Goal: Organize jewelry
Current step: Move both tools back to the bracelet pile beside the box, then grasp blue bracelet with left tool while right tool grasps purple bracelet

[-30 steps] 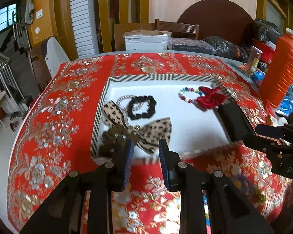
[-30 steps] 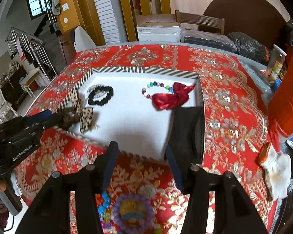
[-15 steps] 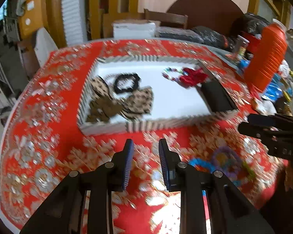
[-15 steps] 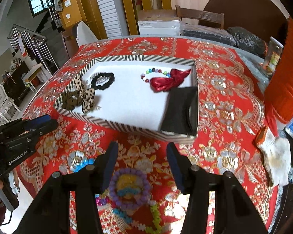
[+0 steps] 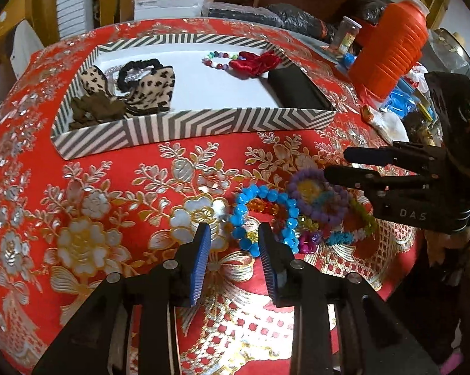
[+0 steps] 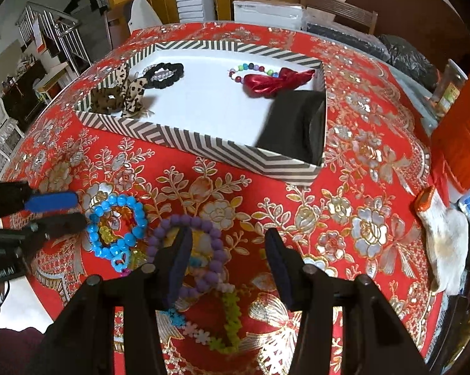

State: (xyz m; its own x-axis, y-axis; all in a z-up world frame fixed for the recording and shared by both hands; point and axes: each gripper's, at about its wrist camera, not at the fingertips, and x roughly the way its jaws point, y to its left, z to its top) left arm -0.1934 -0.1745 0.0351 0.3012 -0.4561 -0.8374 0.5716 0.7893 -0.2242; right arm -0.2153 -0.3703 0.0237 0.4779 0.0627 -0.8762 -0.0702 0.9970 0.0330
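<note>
While both tools hang over the near edge of the bench, the scene reads as follows, every place given from the striped tray.

Striped tray (image 6: pixel 203 147): sits on the red flowered cloth (image 6: pixel 344 218) of the bench, open at the top, white floor inside.
Inside the tray, left end: leopard-print bow (image 5: pixel 150 90), brown hair tie (image 5: pixel 94 109) and black scrunchie (image 5: pixel 138 68), crowded together.
Inside the tray, far right: coloured bead bracelet (image 6: pixel 253 70) touching a red ribbon bow (image 6: pixel 275 81).
Inside the tray, right end: black box (image 6: pixel 294 125) against the wall.
Blue bracelet (image 6: pixel 116 228): on the cloth in front of the tray, near the bench edge, well apart from the tray.
Purple bracelet (image 6: pixel 210 240): just right of the blue one, in the same loose pile, with a green and white star bracelet (image 6: pixel 228 322) nearer the edge.
Left tool (image 5: pixel 233 250): fingers apart, holding nothing, pointed at the blue bracelet in front of the tray.
Right tool (image 6: pixel 227 250): fingers apart, holding nothing, its left finger (image 6: pixel 180 259) overlapping the purple bracelet in view; contact cannot be told.
Orange jug (image 5: pixel 391 31): to the right of the tray, beyond the cloth pattern's edge.
</note>
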